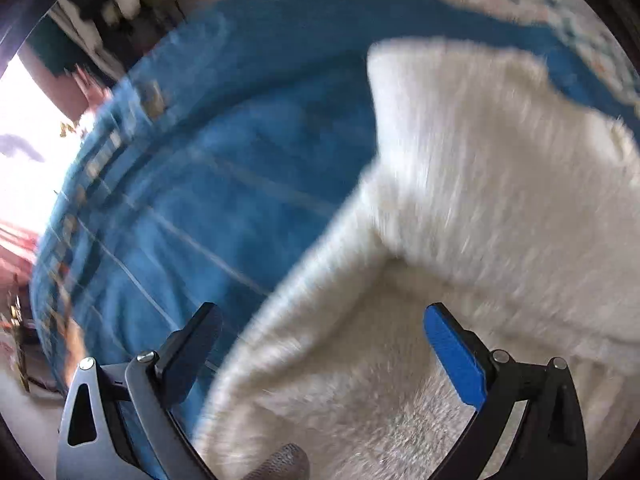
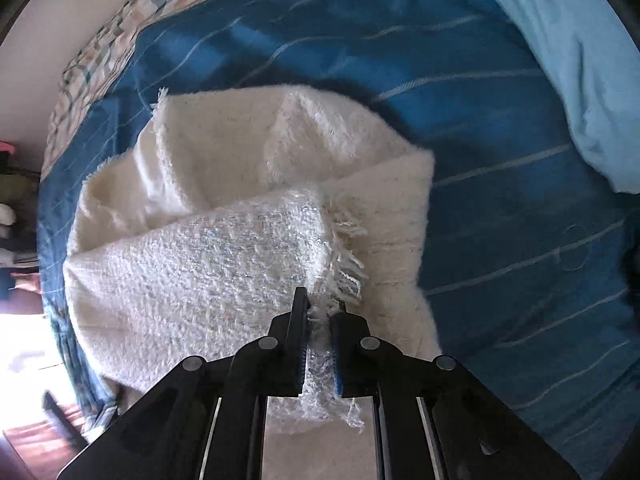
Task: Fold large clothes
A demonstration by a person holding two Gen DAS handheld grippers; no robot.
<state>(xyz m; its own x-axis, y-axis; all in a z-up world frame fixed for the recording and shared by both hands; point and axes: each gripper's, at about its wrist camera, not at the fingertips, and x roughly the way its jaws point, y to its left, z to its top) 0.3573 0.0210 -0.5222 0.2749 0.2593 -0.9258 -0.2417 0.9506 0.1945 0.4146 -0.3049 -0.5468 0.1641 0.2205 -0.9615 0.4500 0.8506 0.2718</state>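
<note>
A fuzzy cream-white woven garment (image 2: 224,216) with a fringed edge lies partly folded on a blue striped bedspread (image 2: 500,128). My right gripper (image 2: 319,307) is shut on the garment's fringed edge and holds that flap lifted over the rest. In the left wrist view the same garment (image 1: 460,200) fills the right side, blurred. My left gripper (image 1: 320,320) is open above it, with nothing between its fingers.
A light blue pillow or sheet (image 2: 580,60) lies at the far right of the bed. A checked cloth (image 2: 104,52) lies along the bed's far edge. Dark clutter (image 1: 108,12) stands beyond the bed by a bright window.
</note>
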